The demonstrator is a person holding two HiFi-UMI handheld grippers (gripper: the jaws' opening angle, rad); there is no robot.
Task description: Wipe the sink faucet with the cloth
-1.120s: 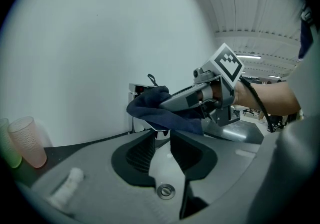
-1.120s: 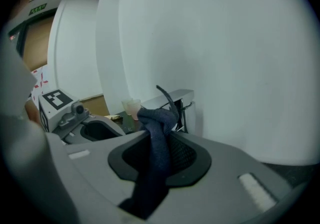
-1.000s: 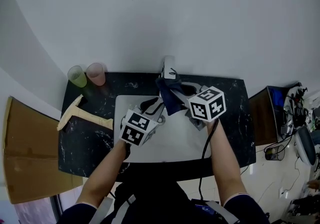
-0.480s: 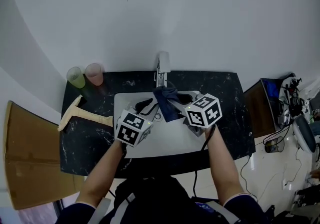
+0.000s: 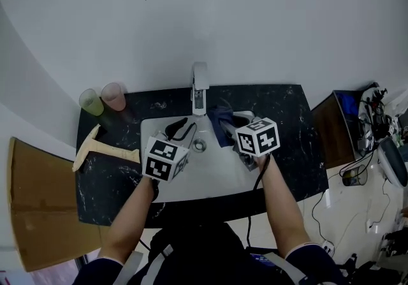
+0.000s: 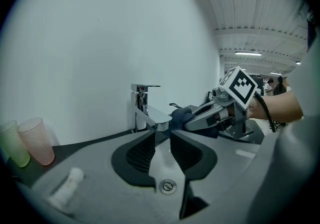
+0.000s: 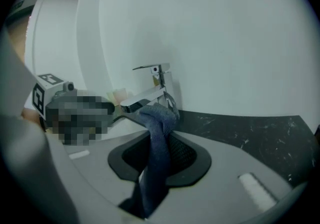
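- Now: right gripper (image 7: 159, 143) clamped on the dark blue cloth (image 7: 159, 118); the cloth's bunched end sits at the faucet (image 5: 199, 89) spout, centre of the right gripper view, contact uncertain.
- Left gripper (image 6: 162, 140): jaws apart, empty, over the sink (image 5: 210, 178), lower left of the faucet in the head view.
- Risk: the thin pinch of cloth may slip out under drag on the spout.
- Risk: bumping the lever on top would start water.

Green cup (image 5: 91, 103), pink cup (image 5: 115, 95) — wooden T-piece (image 5: 116, 152)
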